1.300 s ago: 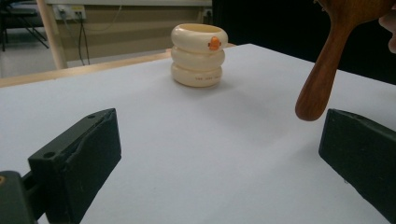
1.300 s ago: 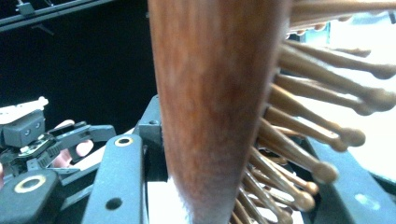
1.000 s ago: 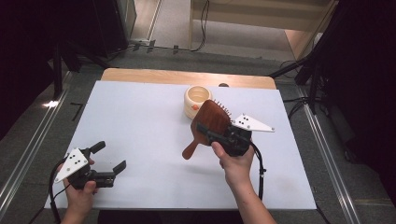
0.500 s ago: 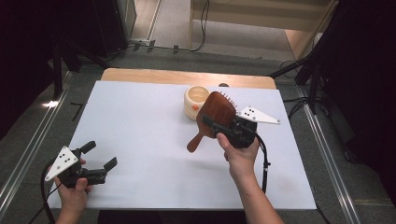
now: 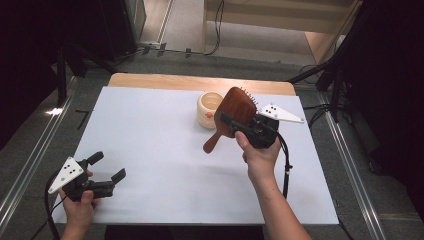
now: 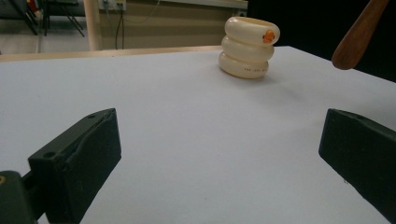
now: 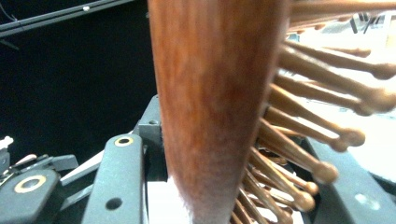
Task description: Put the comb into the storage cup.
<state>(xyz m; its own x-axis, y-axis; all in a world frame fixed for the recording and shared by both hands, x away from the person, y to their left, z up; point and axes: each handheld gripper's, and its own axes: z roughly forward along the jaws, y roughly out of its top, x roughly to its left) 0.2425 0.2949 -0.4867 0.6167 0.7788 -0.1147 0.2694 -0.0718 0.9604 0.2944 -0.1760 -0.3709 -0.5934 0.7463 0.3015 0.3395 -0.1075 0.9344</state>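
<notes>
Two jaws of the right gripper [image 5: 239, 124] pinch the wooden hairbrush [image 5: 231, 115] by its head, lifted just right of the cream ringed cup [image 5: 209, 109], whose inside I cannot see. Keeping the handle low should ease placing it. Near left, the left gripper [image 5: 107, 167] hovers spread.

A lab recording bay: a white-covered counter [image 5: 150, 140] ringed by black curtains [image 5: 30, 60], floor rails [image 5: 30, 165] and cables [image 5: 217, 25].
</notes>
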